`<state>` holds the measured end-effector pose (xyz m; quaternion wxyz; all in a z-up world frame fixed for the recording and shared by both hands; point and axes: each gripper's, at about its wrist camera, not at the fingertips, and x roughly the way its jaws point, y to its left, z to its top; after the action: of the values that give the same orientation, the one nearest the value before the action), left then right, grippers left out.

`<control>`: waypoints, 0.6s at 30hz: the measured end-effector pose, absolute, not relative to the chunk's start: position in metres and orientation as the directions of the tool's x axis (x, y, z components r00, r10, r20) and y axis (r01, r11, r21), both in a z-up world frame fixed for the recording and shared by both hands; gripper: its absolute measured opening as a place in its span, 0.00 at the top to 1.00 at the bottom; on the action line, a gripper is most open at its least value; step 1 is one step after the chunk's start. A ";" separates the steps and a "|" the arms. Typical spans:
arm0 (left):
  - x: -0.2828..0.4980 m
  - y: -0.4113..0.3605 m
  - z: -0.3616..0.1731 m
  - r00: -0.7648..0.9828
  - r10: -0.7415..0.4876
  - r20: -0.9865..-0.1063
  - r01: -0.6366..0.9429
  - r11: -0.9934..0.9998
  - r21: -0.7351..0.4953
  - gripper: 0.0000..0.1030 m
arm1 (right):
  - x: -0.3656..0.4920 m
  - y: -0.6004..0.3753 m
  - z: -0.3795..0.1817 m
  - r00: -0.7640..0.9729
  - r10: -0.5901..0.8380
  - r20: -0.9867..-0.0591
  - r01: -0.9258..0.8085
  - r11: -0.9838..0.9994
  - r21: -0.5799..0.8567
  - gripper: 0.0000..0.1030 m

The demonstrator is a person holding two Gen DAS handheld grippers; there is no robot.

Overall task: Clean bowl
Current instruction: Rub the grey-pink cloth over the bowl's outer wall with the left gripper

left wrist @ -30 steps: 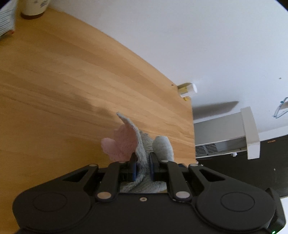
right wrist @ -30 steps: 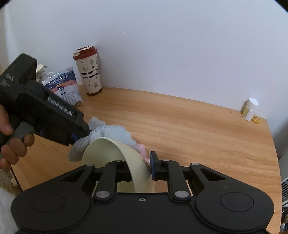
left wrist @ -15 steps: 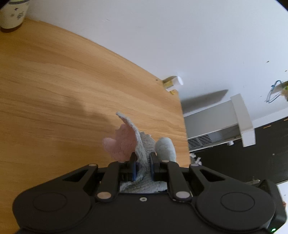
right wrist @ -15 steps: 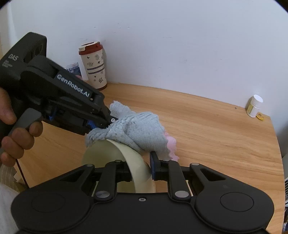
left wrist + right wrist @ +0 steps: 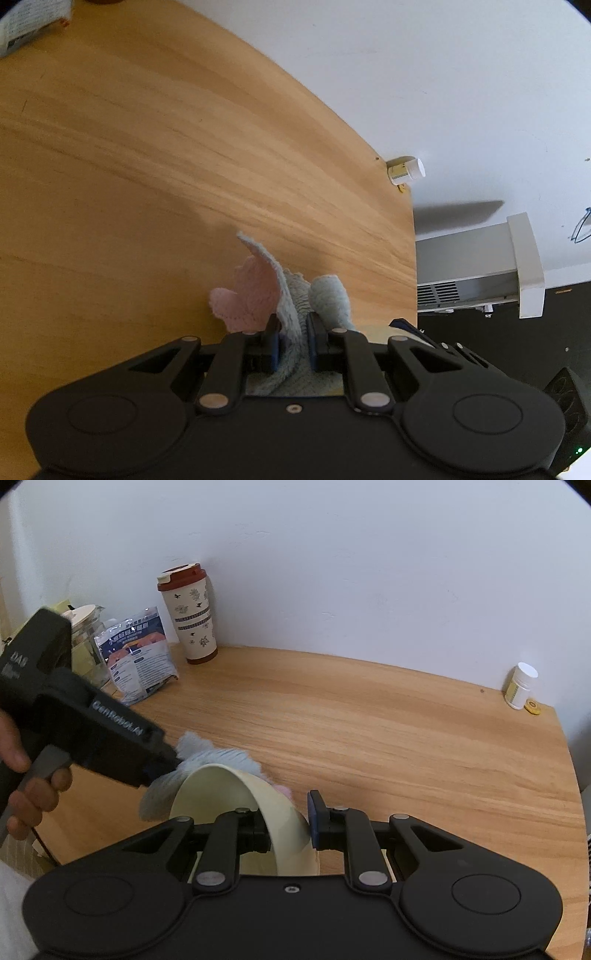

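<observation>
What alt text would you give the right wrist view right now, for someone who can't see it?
The right claw grips the rim of a cream bowl tipped on its side, while the left claw presses a grey cloth against its far edge. Behind, on the wooden table, stand a lidded cup, a packet and a small white bottle.

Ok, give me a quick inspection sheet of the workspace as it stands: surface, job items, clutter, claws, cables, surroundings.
Surface: wooden table, bare across the middle.
Job's things: cream bowl held tilted on edge; grey and pink cloth pressed against the bowl's outside rim.
Clutter: lidded travel cup, printed pouch and glass jar at the back left; small white bottle with a yellow cap beside it at the back right.
Claws: left claw shut on the cloth; right claw shut on the bowl wall.
Cables: nothing seen.
Surroundings: white wall behind the table.
</observation>
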<state>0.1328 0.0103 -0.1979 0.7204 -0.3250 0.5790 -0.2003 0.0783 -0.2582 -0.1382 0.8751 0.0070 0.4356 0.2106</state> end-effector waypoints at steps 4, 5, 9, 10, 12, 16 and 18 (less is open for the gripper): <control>0.136 0.007 -0.196 0.261 -0.672 -0.694 -0.093 0.698 -0.710 0.88 | 0.080 -0.258 -0.139 0.528 0.376 -0.761 -0.360 0.911 0.201 0.80; 0.138 0.006 -0.194 0.270 -0.686 -0.675 -0.089 0.681 -0.727 0.88 | 0.081 -0.258 -0.139 0.527 0.378 -0.761 -0.358 0.911 0.205 0.80; 0.146 -0.007 -0.182 0.285 -0.736 -0.615 -0.053 0.628 -0.776 0.88 | 0.080 -0.260 -0.136 0.524 0.393 -0.756 -0.368 0.905 0.216 0.80; 0.147 -0.012 -0.178 0.281 -0.741 -0.609 -0.041 0.625 -0.779 0.88 | 0.080 -0.259 -0.136 0.523 0.397 -0.754 -0.374 0.902 0.216 0.80; 0.149 -0.020 -0.172 0.275 -0.753 -0.598 -0.020 0.617 -0.787 0.87 | 0.077 -0.257 -0.135 0.522 0.402 -0.753 -0.386 0.898 0.211 0.80; 0.150 -0.037 -0.157 0.274 -0.754 -0.597 0.072 0.635 -0.769 0.87 | 0.076 -0.258 -0.133 0.525 0.405 -0.749 -0.390 0.896 0.211 0.80; 0.149 -0.037 -0.158 0.275 -0.749 -0.603 0.070 0.641 -0.765 0.87 | 0.076 -0.259 -0.133 0.529 0.406 -0.745 -0.386 0.897 0.215 0.80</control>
<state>0.1488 -0.0366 -0.1578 0.7323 -0.3183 0.5330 -0.2798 0.0764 -0.2589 -0.1329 0.8741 0.0119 0.4294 0.2265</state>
